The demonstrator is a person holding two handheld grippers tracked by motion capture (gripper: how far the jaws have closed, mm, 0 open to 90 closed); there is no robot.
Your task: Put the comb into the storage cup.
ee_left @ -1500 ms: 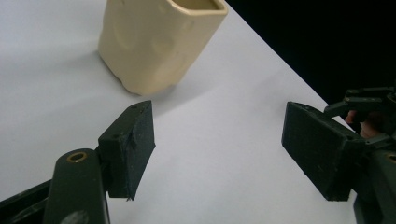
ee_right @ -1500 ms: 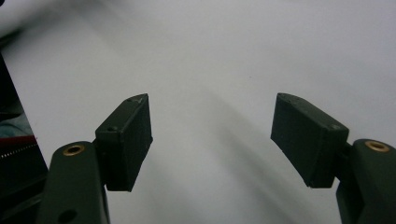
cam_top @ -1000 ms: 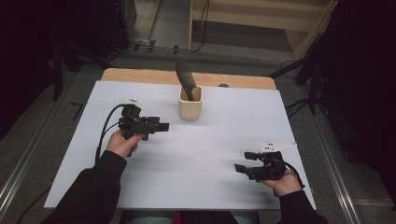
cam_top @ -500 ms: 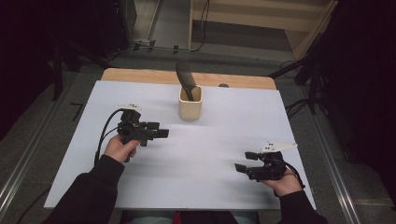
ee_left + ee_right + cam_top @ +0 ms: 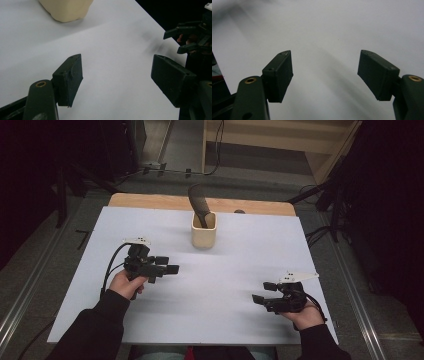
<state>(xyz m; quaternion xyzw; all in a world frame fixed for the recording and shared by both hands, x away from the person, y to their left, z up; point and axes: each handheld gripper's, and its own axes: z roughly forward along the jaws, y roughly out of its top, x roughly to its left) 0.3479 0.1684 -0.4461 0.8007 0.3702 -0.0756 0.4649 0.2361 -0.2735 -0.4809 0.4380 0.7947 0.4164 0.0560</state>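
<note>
The cup [image 5: 204, 231] stands upright on the white table [image 5: 240, 270], a dark scoop [image 5: 198, 206] leaning out of it, beyond the left gripper [image 5: 167, 265] and a little to its right, near but apart. The left gripper's jaws gape wide with nothing between them. The right gripper [image 5: 264, 292] lies well apart from the cup, low over the table, jaws wide, holding nothing.

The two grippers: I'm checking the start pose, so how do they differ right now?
The left gripper sits nearer the beige cup and points toward the table's right side; the right gripper sits near the table's front edge, farther from the cup, and points left. Both are open and hold nothing.
</note>
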